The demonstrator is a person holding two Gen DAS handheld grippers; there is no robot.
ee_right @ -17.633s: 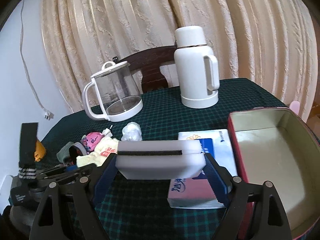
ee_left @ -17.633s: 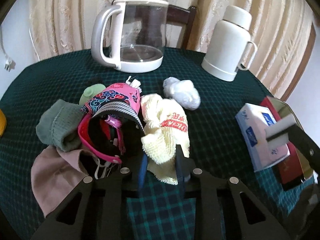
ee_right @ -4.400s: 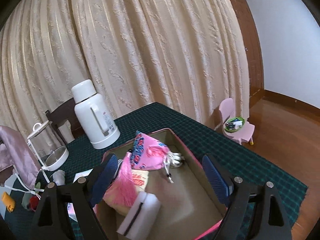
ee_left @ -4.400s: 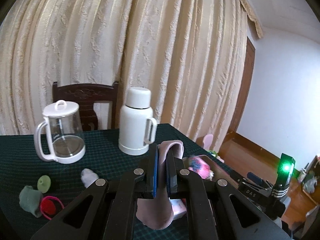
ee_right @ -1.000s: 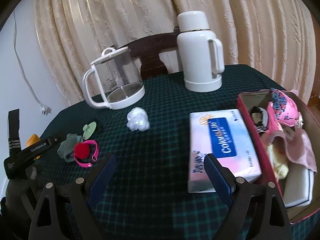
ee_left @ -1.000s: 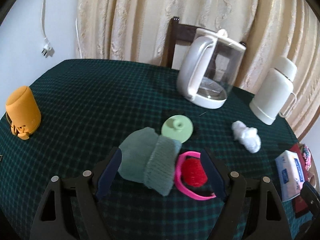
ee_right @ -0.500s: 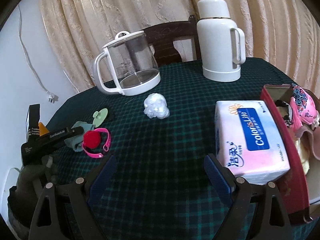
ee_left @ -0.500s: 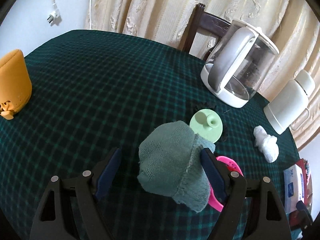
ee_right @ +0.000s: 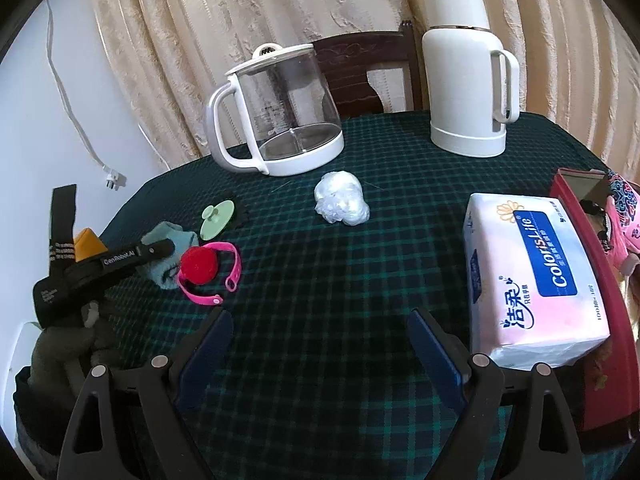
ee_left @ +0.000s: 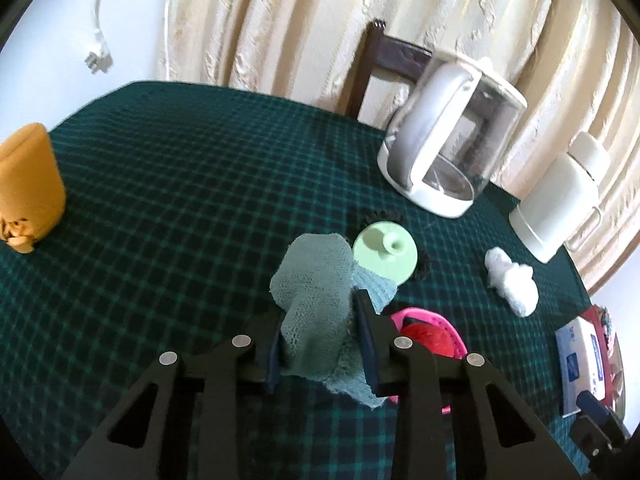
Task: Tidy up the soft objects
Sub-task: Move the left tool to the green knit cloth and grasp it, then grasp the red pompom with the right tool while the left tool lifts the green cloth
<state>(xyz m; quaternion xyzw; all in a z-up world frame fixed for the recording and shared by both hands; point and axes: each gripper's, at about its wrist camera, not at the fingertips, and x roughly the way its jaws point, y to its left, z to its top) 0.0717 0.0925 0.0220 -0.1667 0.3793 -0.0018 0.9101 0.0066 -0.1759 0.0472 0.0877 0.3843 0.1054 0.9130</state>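
Left gripper (ee_left: 320, 334) just closed on green knit cloth (ee_left: 316, 280).

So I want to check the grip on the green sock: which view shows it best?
The left wrist view: the sock bunches between the left gripper pads. The right wrist view shows it small, partly hidden behind that gripper.

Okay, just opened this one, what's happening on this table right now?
A person with a gripper in each hand is clearing soft things off a green-checked table into a red box at the right edge, which already holds several. The left gripper has just been closing on a green knitted cloth, now bunched between its jaws. The right gripper hangs open and empty above the table. A red pom-pom with a pink band and a white wad are still out.
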